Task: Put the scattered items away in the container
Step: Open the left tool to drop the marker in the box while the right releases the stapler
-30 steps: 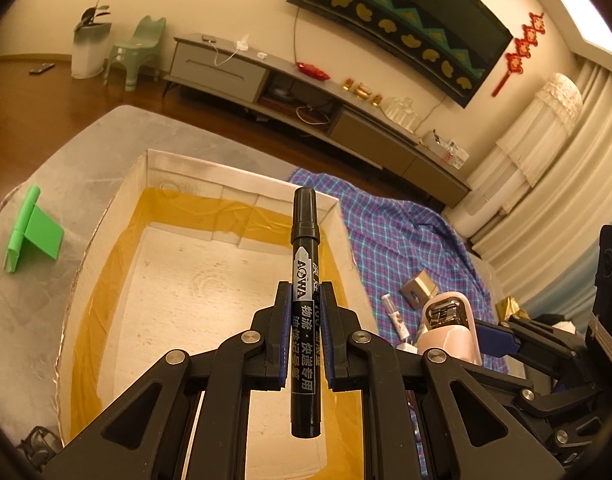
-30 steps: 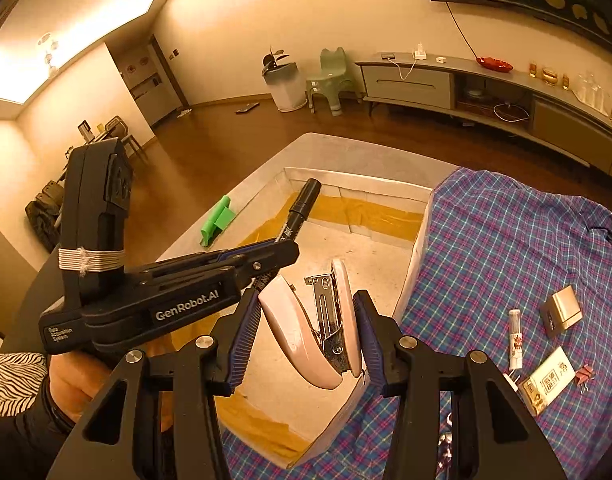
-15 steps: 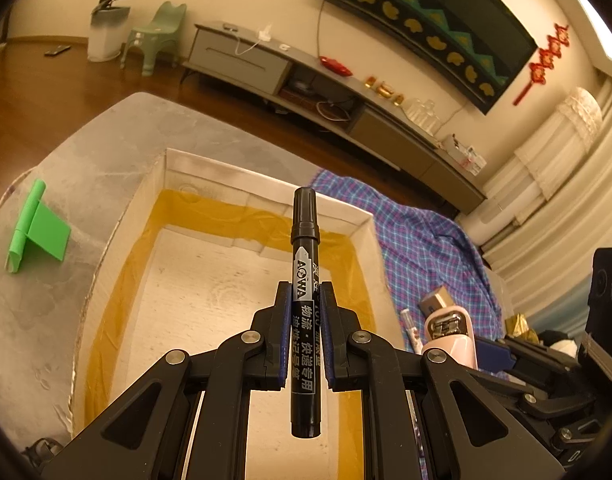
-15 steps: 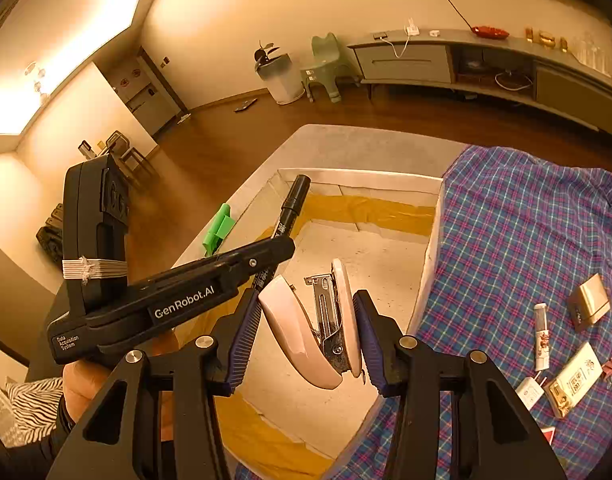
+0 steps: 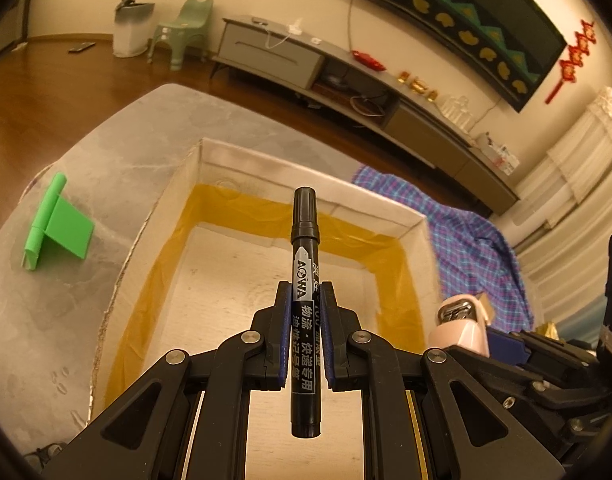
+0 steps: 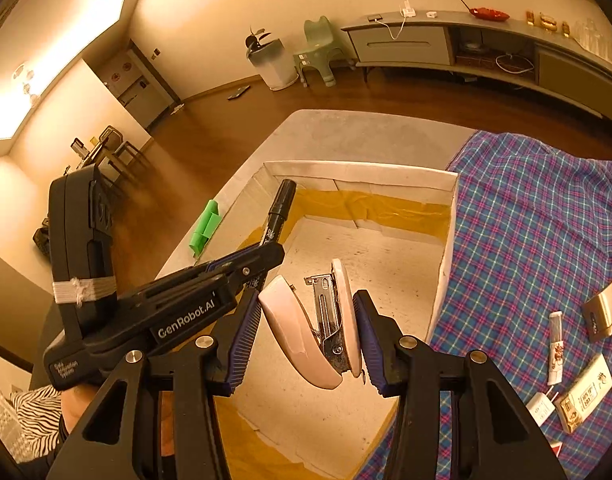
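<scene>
Delivery step. The left tongs [image 5: 305, 312] clenched a black marker pen [image 5: 304, 280] above the open white cardboard box [image 5: 306, 204]; the right tongs [image 6: 306, 334] gripped a pink stapler [image 6: 306, 332] over the same box. Next, judged: lower and release both inside.

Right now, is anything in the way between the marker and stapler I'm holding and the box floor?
Nothing visible. The black marker in the left tool and the pink stapler in the right tool hang over the bare floor of the open box.
</scene>
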Demonstrator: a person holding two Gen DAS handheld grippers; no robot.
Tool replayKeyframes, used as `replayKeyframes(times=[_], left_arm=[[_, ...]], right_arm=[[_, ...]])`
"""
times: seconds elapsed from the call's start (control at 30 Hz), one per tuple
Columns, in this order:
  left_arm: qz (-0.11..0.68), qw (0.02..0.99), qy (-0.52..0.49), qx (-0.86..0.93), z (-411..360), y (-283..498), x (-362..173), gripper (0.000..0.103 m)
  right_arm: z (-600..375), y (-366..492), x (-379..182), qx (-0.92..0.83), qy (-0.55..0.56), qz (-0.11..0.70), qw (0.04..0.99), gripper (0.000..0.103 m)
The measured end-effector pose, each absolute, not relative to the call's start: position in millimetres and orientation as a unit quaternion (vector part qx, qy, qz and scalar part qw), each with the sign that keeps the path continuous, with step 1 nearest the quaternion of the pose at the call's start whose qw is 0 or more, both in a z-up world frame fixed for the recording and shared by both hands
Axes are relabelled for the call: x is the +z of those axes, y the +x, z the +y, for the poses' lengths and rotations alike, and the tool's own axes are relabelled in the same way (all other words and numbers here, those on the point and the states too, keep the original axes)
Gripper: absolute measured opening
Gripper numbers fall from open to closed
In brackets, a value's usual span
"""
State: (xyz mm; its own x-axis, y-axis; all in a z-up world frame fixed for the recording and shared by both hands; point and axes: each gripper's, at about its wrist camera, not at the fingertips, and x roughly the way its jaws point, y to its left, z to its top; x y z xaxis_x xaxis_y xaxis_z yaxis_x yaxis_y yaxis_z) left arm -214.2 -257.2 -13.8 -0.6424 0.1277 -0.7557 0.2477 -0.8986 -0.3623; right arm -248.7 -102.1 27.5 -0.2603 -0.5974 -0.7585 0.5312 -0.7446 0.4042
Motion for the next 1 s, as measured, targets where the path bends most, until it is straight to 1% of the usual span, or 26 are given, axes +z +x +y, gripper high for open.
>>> replayKeyframes(times=[0.23, 0.4, 0.77, 1.0], left_arm=[[0.234, 0.047, 0.441, -0.865, -262, -217, -28, 0.014], [0.249, 0.044, 0.458, -0.852, -263, -218, -39, 0.014], [0.305, 0.037, 0.486, -0.818, -275, -223, -58, 0.014], [0.308, 0.040, 0.498, -0.810, -274, -227, -64, 0.012]], right_arm=[[-112, -264, 15, -0.787, 0.509, -0.038, 0.347, 0.049], [-121, -273, 6, -0.788, 0.518, -0.021, 0.332, 0.049], [-134, -287, -8, -0.788, 0.532, -0.003, 0.308, 0.049], [-141, -292, -17, -0.788, 0.542, 0.008, 0.290, 0.049]])
